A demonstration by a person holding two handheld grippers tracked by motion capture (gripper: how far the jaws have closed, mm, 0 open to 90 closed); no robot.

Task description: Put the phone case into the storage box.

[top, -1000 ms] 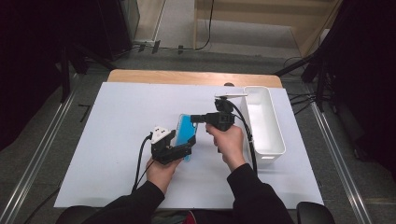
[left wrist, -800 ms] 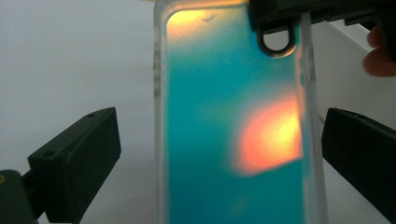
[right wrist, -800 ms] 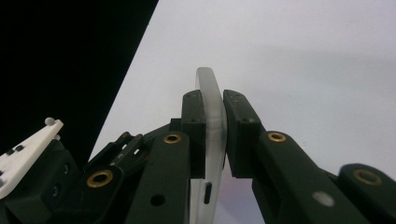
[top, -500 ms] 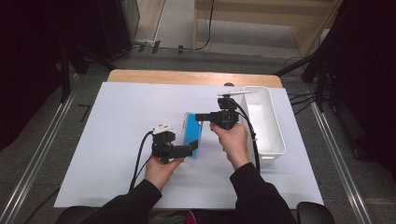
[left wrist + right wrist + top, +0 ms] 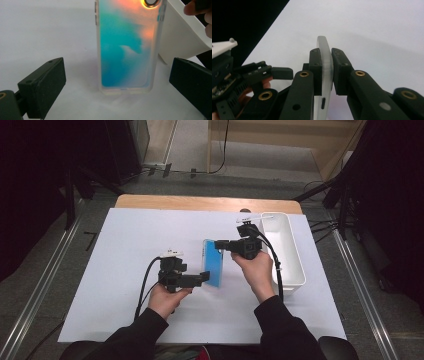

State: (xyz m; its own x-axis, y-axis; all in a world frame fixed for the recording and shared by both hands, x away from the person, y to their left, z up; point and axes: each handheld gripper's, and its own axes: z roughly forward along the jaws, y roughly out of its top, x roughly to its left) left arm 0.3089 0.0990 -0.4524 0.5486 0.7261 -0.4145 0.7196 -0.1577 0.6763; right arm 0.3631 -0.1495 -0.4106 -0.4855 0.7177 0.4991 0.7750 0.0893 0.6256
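A person is holding a blue phone case point(image 5: 212, 263) over the white table point(image 5: 125, 235), close to the middle. The right gripper point(image 5: 223, 244) is pinching the far edge of the case, with both black pads pressed tight on the thin rim. The left gripper point(image 5: 204, 278) is sitting at the near end of the case. Its jaws have just been opening, and now they are spread wide, one on each side of the case and not touching it.

So the case is hanging from one small pinch. I think it could slip, because the rim is smooth and thin. If the right hand is tipping or shaking, the case could swing and drop on the table. It could also bump the open left jaws, which are very near it. The white bin point(image 5: 287, 251) is sitting just beside the right hand, and a fast move could knock the case against its wall.
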